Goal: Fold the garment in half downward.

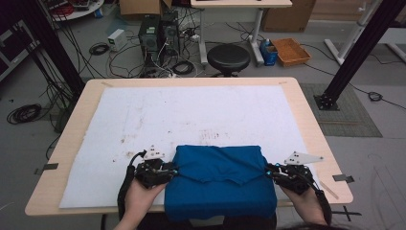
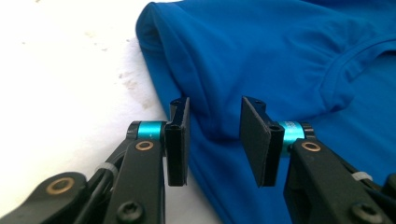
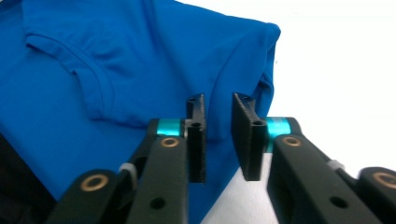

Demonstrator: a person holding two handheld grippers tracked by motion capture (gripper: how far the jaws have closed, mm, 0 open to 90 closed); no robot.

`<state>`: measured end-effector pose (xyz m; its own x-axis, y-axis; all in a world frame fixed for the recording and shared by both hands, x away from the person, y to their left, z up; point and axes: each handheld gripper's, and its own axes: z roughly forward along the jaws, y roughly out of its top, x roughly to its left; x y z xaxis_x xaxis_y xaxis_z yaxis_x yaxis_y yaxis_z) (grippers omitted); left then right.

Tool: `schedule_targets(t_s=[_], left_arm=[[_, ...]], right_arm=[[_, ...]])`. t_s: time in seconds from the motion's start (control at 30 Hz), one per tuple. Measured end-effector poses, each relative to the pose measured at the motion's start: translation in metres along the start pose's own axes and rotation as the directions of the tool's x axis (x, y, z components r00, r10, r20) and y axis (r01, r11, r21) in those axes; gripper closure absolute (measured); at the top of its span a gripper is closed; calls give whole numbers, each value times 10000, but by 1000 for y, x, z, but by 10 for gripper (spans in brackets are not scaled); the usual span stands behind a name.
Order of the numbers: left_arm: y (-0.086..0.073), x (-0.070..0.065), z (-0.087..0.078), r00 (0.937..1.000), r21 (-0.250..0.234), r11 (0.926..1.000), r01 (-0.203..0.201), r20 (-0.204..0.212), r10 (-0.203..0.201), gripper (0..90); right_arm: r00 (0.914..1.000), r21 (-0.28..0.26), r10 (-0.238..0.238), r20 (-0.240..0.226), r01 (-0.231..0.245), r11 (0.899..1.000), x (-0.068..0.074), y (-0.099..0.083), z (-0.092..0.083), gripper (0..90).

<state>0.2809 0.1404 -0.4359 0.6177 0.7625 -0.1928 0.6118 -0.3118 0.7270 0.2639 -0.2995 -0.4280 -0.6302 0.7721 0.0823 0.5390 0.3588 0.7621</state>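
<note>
A folded blue garment [image 1: 219, 179] lies at the near edge of the table, its front part hanging over the edge. My left gripper [image 1: 168, 171] sits at the garment's left side, jaws open, with the folded edge of the blue garment [image 2: 261, 60] between the pads but not pinched. At the right side my right gripper [image 1: 272, 172] is open too, its jaws a small gap apart around the edge of the blue garment [image 3: 154, 60]. A hand holds each gripper from below.
A white sheet [image 1: 191, 115] with brown stains covers the wooden table [image 1: 306, 110]. Beyond the table stand a black stool [image 1: 228, 57], computer towers [image 1: 158, 33], cables and an orange bin [image 1: 291, 51]. Black frame posts [image 1: 354, 52] rise at right and left.
</note>
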Motion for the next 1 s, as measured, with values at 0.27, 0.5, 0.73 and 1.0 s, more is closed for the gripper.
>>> schedule_targets(t_s=[0.27,0.5,0.73,1.0], left_arm=[[2,-6,9,9982,344,9977,-591,-9,592,806],[-1,-7,-2,9986,150,9988,-465,259,461,884],[-8,-10,-9,9985,249,9987,-453,310,445,886],[-14,-10,-11,9989,426,9987,-268,399,251,805]], right_arm=[[9997,537,-101,-205,112,9985,-1,4,16,878],[9998,302,-41,-194,47,9995,-1,1,4,900],[9996,279,-111,-242,118,9995,3,-6,-2,900],[9998,382,-27,-178,34,9993,2,-10,-7,850]])
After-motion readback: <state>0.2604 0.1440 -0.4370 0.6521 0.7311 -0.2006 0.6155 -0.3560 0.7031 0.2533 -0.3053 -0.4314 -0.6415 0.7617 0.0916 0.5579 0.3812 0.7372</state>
